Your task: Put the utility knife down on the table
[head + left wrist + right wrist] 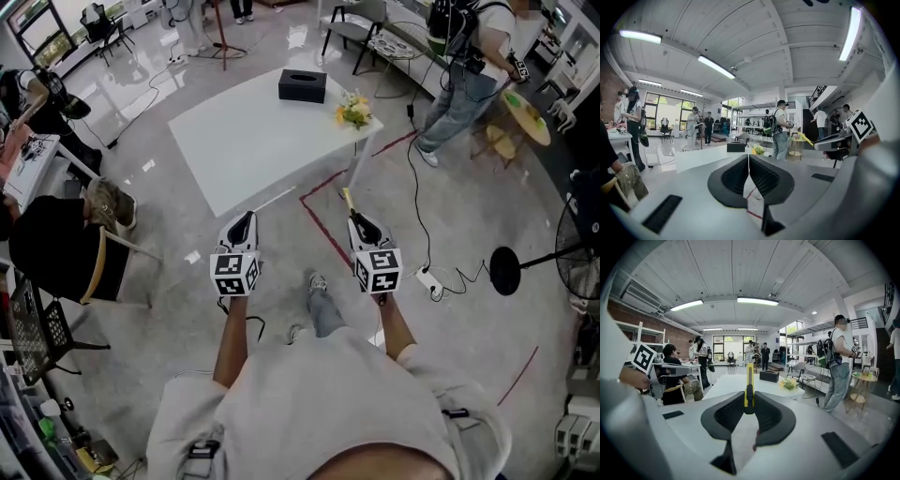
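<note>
A yellow utility knife (749, 386) stands upright between the pads of my right gripper (749, 405), which is shut on it. In the head view the utility knife (348, 201) pokes forward out of the right gripper (360, 225), held in the air over the floor short of the white table (253, 141). My left gripper (242, 227) hangs level with it to the left, its jaws (748, 169) shut with nothing between them. The table (740, 380) lies ahead in the right gripper view.
On the table stand a black tissue box (302, 85) and a small bunch of yellow flowers (354, 112). A seated person (52, 248) on a chair is at the left. Cables (422, 253), red floor tape (323, 230) and a fan stand (511, 269) lie to the right.
</note>
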Demonstrator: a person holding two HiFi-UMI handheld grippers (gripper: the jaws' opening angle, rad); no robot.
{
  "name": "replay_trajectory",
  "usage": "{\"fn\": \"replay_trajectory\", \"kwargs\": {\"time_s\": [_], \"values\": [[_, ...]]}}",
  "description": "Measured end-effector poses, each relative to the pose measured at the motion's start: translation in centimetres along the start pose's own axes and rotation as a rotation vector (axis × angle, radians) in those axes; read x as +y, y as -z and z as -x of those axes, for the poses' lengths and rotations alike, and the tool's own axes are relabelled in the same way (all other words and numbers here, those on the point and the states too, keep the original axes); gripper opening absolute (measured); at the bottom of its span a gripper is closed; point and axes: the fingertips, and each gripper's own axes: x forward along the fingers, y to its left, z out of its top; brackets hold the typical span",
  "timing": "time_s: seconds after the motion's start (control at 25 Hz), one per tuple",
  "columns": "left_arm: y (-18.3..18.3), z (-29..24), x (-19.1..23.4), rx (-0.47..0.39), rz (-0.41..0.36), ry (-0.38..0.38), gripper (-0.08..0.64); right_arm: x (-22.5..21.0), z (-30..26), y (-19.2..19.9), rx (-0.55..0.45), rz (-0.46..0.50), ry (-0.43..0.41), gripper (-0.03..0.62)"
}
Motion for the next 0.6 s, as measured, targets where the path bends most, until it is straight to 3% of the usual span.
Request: {"fn": "replay_trajectory", "kwargs": {"time_s": [0.6], "values": [[-2.6, -11.9, 4.7, 0.011, -0.005, -0.03, 0.023, -5.7, -11.7, -3.3, -0.017, -0.03, -0.014, 0.083]]}}
